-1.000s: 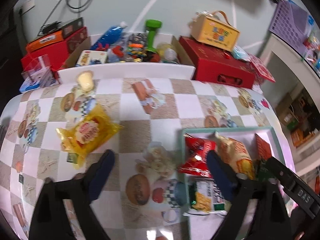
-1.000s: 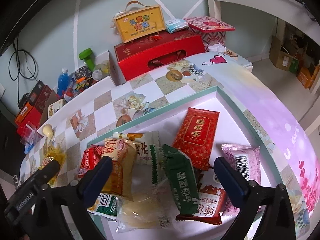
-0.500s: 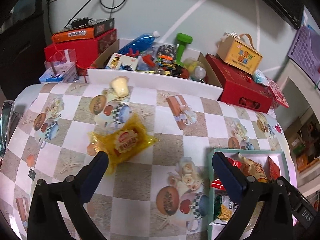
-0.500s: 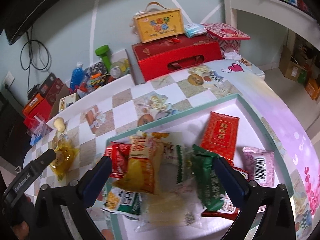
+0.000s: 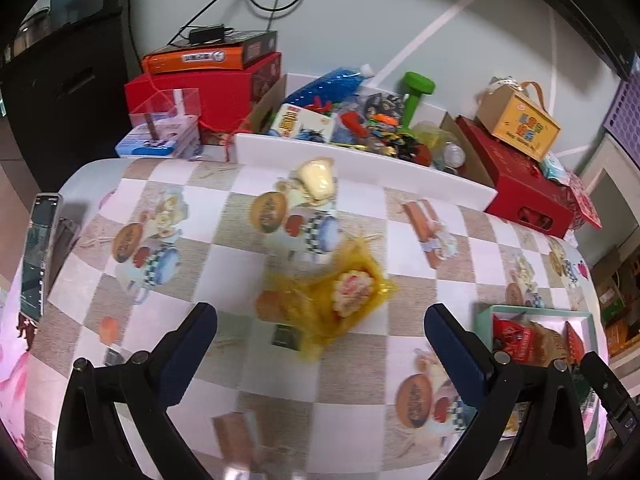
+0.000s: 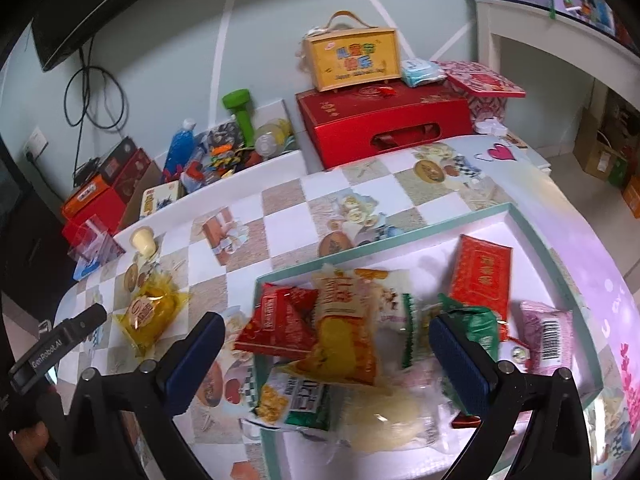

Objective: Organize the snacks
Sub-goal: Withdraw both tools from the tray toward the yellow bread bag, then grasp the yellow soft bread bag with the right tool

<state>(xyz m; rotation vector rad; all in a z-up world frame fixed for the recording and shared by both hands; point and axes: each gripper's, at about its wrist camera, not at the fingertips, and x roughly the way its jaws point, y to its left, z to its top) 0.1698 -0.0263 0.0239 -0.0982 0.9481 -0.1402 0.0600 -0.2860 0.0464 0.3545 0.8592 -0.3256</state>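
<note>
There, in the tray, lies a heap of snacks — a red pack under an orange bag, a green pack, a red flat pack, a pink pack, a clear pouch. Behind the table, an open box holds bottles, a green dumbbell and toys, with a red case beside it. A cream cup stands near the table's far edge. The yellow bag lies alone on the cloth, left of the tray, just ahead of the left gripper and between its wide-spread fingers. The right gripper hangs over the tray, equally wide, holding nothing.
</note>
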